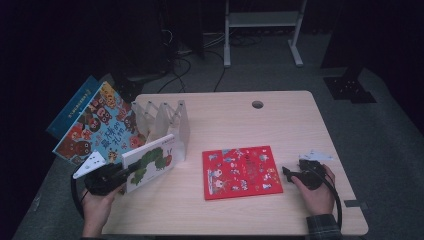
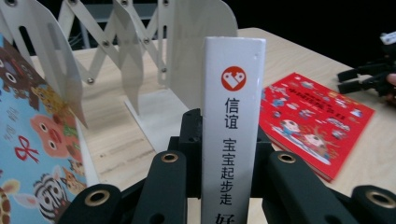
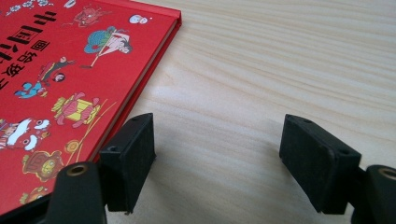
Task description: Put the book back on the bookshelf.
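Note:
My left gripper (image 1: pixel 127 172) is shut on a white caterpillar picture book (image 1: pixel 149 162), held upright at the table's left. In the left gripper view the book's white spine (image 2: pixel 232 126) stands between the jaws, right in front of a white accordion book rack (image 2: pixel 140 60). That rack (image 1: pixel 162 120) stands behind the held book. A red picture book (image 1: pixel 241 171) lies flat mid-table. My right gripper (image 1: pixel 289 173) rests open on the table just right of it. In the right gripper view the red book (image 3: pixel 70 79) lies left of the open gripper (image 3: pixel 219 154).
A blue animal picture book (image 1: pixel 102 127) leans in the rack's left end, with another blue book (image 1: pixel 72 107) behind it. The table (image 1: pixel 240 120) has a cable hole (image 1: pixel 257 104) at the back. A white desk frame (image 1: pixel 262 30) and cables lie on the floor beyond.

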`<state>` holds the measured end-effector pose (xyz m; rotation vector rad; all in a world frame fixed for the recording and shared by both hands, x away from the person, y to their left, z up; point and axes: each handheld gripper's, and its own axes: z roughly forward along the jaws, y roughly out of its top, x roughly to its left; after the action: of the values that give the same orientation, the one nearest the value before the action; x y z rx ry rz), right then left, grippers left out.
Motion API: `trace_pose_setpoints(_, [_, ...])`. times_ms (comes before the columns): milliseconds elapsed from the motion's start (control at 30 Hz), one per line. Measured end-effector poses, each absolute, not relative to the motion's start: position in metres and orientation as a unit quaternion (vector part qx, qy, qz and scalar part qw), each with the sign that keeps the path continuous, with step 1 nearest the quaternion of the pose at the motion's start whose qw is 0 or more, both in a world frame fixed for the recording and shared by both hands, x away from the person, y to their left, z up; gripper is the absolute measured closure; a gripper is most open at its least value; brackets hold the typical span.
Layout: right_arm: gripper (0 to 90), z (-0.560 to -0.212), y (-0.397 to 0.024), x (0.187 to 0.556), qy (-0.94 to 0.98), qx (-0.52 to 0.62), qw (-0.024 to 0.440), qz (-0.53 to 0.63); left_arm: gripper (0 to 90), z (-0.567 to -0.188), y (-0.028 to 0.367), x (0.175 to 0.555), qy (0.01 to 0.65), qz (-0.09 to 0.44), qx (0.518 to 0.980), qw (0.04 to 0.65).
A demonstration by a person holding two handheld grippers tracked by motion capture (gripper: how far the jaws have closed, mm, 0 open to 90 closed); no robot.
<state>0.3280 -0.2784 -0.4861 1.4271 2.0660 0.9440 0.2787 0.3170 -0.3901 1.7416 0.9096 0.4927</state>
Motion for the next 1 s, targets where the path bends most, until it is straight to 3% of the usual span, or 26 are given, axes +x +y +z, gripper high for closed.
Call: trace_pose_setpoints(1000, [25.5,-0.486,-0.278,0.328,0.75,0.518,0.228,0.343,75.4,-0.385,0.282,0.349,0.397,0.249,0.714,0.52])
